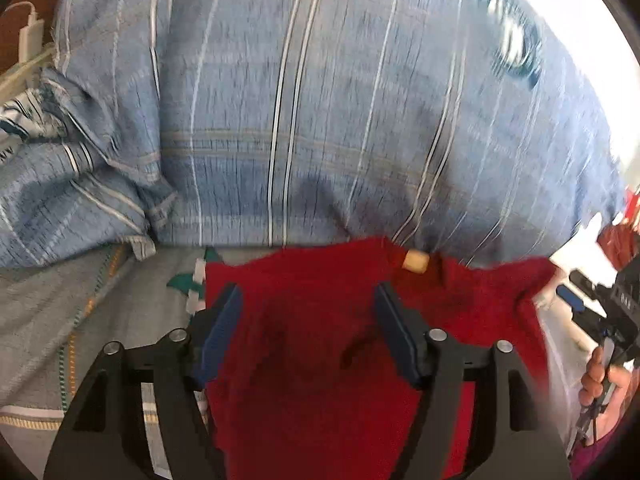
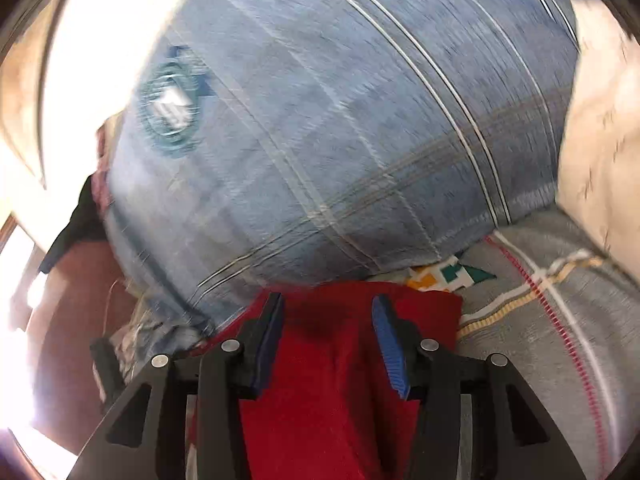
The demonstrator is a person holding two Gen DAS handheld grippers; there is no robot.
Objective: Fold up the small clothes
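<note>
The red cloth is lying on the grey patterned bedspread, touching the near edge of the blue striped pillow. The left gripper and right gripper are hovering over it, fingers apart, probably gripping nothing.

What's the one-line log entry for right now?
left gripper: open | right gripper: open | red garment: lying beneath both, unheld | blue striped cloth: behind
</note>
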